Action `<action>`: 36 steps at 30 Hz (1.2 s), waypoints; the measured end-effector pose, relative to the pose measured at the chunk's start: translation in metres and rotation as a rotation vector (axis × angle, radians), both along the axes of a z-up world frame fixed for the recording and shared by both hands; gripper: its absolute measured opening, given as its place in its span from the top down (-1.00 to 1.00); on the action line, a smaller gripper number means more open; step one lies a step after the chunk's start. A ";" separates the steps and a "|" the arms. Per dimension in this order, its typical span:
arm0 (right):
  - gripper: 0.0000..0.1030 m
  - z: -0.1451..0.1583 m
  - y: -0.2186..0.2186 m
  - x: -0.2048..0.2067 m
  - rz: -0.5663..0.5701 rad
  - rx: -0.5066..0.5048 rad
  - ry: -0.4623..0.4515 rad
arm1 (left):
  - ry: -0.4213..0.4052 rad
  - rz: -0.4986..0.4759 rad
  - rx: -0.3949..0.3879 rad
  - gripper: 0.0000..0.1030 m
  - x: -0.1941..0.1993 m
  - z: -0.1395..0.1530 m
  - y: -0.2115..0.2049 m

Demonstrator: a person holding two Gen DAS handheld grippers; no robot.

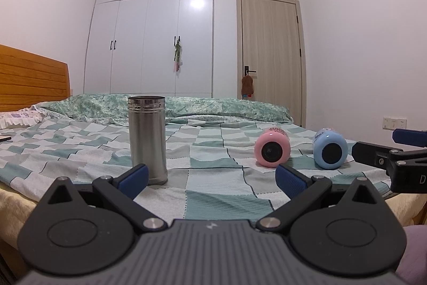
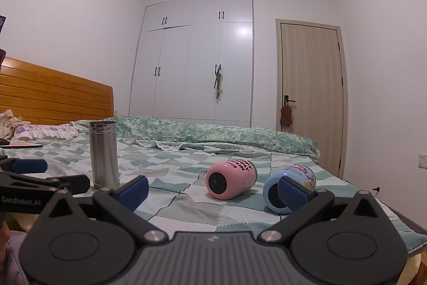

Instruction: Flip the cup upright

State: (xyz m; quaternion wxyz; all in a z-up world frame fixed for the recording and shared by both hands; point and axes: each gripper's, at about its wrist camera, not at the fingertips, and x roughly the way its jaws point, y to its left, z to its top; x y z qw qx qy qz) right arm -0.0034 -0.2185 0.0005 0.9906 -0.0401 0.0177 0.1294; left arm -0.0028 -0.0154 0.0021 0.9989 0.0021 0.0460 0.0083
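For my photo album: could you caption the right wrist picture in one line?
Open right gripper faces a bed where pink cup and blue cup lie sideways beside an upright steel cup.

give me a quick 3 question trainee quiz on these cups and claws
1. True or false: the steel cup stands upright on the bed.
2. Which cups lie on their sides? A) pink cup and blue cup B) steel only C) none
3. Fill in: the left claw and right claw are both ____.

Key: 1 true; 2 A; 3 open
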 end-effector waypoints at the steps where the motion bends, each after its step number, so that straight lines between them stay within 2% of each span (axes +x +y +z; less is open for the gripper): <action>1: -1.00 0.000 0.000 0.000 0.000 0.000 0.000 | 0.000 -0.001 0.000 -1.00 0.000 0.000 0.000; 36: -1.00 0.000 0.001 0.000 0.000 -0.001 0.000 | -0.018 -0.001 -0.001 -1.00 -0.002 0.002 -0.003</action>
